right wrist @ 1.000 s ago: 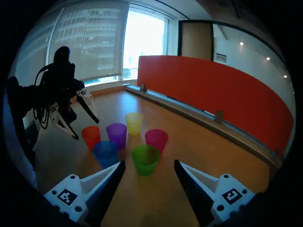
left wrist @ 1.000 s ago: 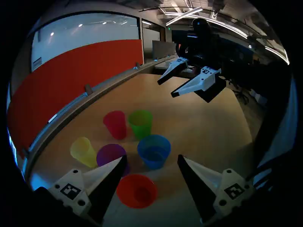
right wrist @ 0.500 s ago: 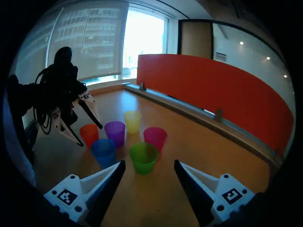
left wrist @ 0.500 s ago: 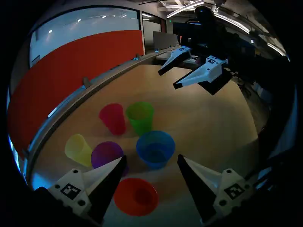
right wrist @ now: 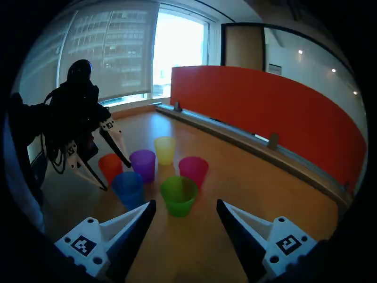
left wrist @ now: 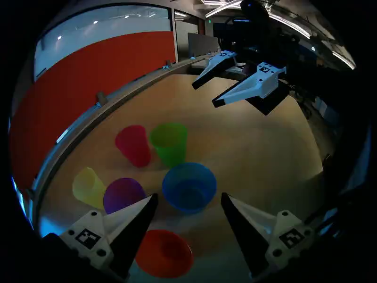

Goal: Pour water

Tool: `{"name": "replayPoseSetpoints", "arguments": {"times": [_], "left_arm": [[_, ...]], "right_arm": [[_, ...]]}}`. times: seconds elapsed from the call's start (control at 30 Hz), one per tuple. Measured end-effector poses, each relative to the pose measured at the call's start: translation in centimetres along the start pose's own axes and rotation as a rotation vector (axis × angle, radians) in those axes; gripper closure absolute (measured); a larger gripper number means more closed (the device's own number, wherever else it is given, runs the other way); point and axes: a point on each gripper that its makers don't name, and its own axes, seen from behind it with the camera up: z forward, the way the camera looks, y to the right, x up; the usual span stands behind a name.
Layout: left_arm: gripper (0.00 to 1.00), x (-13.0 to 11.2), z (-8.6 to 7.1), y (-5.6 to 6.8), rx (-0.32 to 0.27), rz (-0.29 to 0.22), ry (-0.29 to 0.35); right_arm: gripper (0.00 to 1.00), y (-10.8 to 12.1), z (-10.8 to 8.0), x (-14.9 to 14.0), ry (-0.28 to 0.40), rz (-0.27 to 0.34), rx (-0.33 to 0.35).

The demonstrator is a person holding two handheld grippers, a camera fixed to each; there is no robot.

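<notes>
Blue cup (left wrist: pixel 189 185), just ahead of left gripper's (left wrist: pixel 187 195) spread fingers (left wrist: pixel 135 222), not touching

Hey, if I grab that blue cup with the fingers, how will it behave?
The blue cup looks like thin translucent plastic, so it probably flexes under a hard squeeze. It seems light, so a push could slide or tip it toward the green cup close by.

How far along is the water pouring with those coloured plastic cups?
Barely begun. Done: nothing visibly; the blue plastic cup and green plastic cup stand upright on the wooden table. In hand: the left gripper, open and empty, faces the blue one; the right gripper, open and empty, faces the green one. Left: gripping a cup and pouring.
</notes>
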Motion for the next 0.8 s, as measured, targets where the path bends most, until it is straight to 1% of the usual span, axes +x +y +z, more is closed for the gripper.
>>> {"name": "replayPoseSetpoints", "arguments": {"times": [0.3,0.8], "left_arm": [[0.01,0.3,1.0,0.0,0.000,-0.015,-0.010],[0.01,0.1,2.7,-0.2,0.020,-0.010,-0.026]], "right_arm": [[0.00,0.2,0.0,0.0,-0.003,-0.001,-0.003],[0.00,0.0,0.3,-0.1,-0.004,-0.004,0.001]]}}
